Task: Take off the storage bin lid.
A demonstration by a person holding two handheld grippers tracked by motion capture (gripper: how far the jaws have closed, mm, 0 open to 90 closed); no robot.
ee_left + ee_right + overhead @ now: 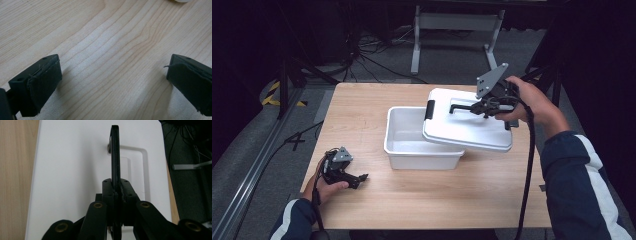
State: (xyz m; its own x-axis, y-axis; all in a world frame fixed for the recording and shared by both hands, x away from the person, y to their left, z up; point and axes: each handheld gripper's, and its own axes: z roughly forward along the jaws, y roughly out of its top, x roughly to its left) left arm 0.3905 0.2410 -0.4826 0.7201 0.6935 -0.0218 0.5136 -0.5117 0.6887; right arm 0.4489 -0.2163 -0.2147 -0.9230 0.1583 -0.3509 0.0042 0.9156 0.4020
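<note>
Your right gripper (484,107) pinches the lid's black handle (115,152), holding the white lid (467,127) tilted over the three o'clock side of the white bin (412,145). Your left gripper (354,179) rests spread at the table's (452,200) eight o'clock corner.

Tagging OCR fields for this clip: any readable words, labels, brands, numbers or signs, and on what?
None readable.
White lid: plain, no print, also in the right gripper view.
Black handle on the lid: no marking.
White bin: blank walls.
Wooden table: bare wood grain, no sticker.
Left gripper and right gripper: no lettering on the fingers or bodies.
Yellow-black striped floor marking: stripes, no text.
</note>
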